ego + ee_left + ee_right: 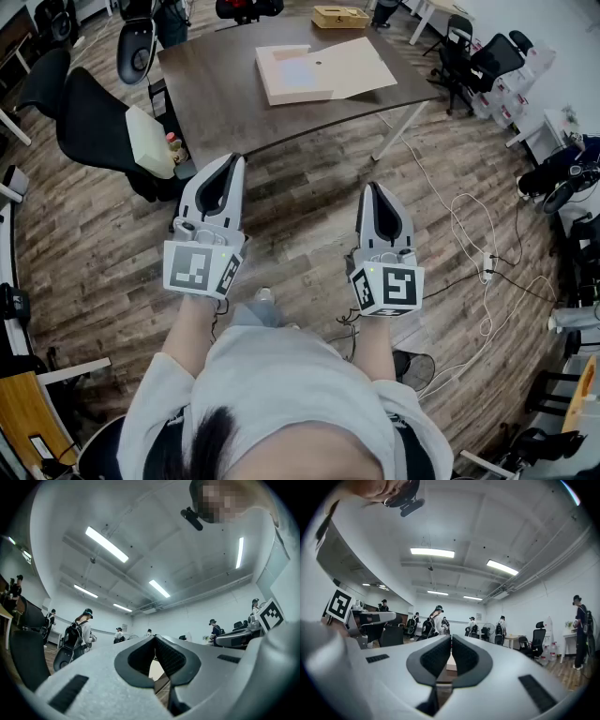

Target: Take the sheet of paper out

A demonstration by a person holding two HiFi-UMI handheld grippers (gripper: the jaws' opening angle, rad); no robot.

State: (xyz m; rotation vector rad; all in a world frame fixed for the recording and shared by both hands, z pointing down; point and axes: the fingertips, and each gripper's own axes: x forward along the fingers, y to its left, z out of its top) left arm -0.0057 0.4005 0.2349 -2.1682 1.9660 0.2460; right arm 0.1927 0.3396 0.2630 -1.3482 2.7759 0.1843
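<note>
Ahead, on the worktop [216, 89]: an open beige folder [352, 66] lies flat on the dark brown top, toward its far right part.
Sheet of paper [298, 73]: a pale, faintly bluish sheet lying in the left half of the folder, inside its raised border; nothing touches it.
Folder flap: spread out to the right of the sheet, flat on the worktop, one corner near the right edge.
Small wooden box [339, 16]: at the far edge of the worktop, apart from the folder.
Left hand-held gripper [233, 158]: held over the wooden floor [300, 230], short of the worktop's near edge, pointing toward it; its jaws are pressed together at the tips with nothing between them.
Right hand-held gripper [375, 187]: level beside the left one, well apart from it, also over the floor and aimed at the worktop; its jaws are pressed together and empty.
Distance to the task's thing: both grippers are well short of the folder and the sheet.
Office chair [89, 117]: black, left of the worktop, with a cream cushion [148, 141] on it.
White cable [473, 234]: loops on the floor to the right.
Room in the gripper views: several people stand around under long ceiling lights.
</note>
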